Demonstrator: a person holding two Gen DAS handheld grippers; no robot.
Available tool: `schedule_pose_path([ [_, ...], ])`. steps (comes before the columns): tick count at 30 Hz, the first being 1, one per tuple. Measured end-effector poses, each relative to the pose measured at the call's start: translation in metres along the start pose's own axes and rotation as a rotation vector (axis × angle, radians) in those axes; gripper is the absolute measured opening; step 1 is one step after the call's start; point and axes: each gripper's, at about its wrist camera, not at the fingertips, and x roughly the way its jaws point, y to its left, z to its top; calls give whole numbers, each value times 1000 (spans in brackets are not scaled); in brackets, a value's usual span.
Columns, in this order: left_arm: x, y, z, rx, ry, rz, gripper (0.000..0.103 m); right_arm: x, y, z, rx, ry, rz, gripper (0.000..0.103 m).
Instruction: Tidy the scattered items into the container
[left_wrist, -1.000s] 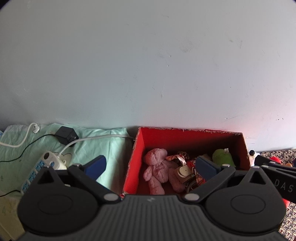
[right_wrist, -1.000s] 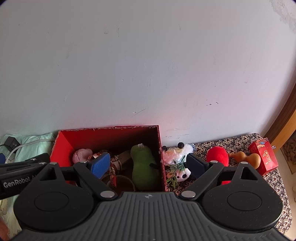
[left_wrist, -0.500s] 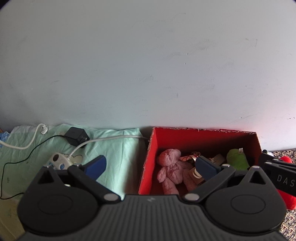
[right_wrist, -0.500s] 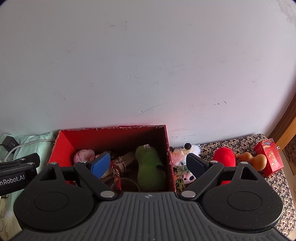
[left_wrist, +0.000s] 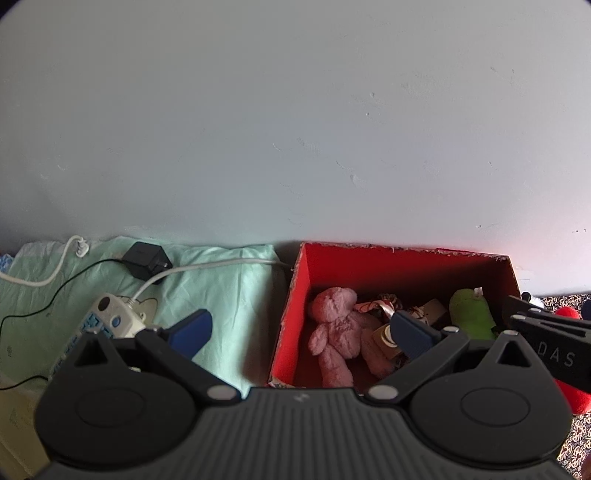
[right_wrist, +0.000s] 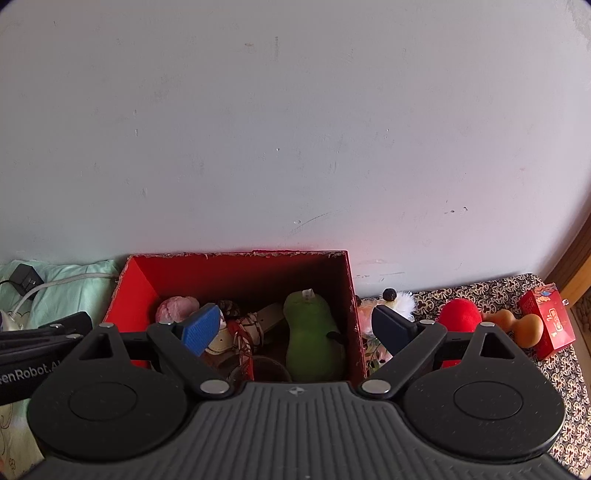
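A red box stands against the wall. Inside lie a pink plush bear, a green pear plush and several smaller items. My left gripper is open and empty, held above the box's left wall. My right gripper is open and empty over the box's right half. To the right of the box lie a white plush, a red plush, an orange gourd and a small red carton on a patterned cloth.
A mint-green cloth lies left of the box, with a power strip, a black adapter and cables on it. A pale wall rises right behind everything. A wooden edge shows at far right.
Both cameras have drifted, so the box shifted rightward in the left wrist view and sits a little lower in the right wrist view. Both grippers stay open and empty.
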Motion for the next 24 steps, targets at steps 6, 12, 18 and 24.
schedule_pose_path([
  [6, 6, 3, -2, -13, 7, -19, 102, 1, 1, -2, 1, -1, -2, 91],
  [12, 13, 6, -5, -31, 24, -26, 102, 2, 6, -6, -13, 6, -2, 91],
  [18, 20, 11, -6, -47, 42, -31, 102, 5, 9, -8, -17, 12, 3, 91],
  [24, 26, 10, -6, -39, 44, -33, 102, 8, 13, -7, -33, 4, -12, 91],
])
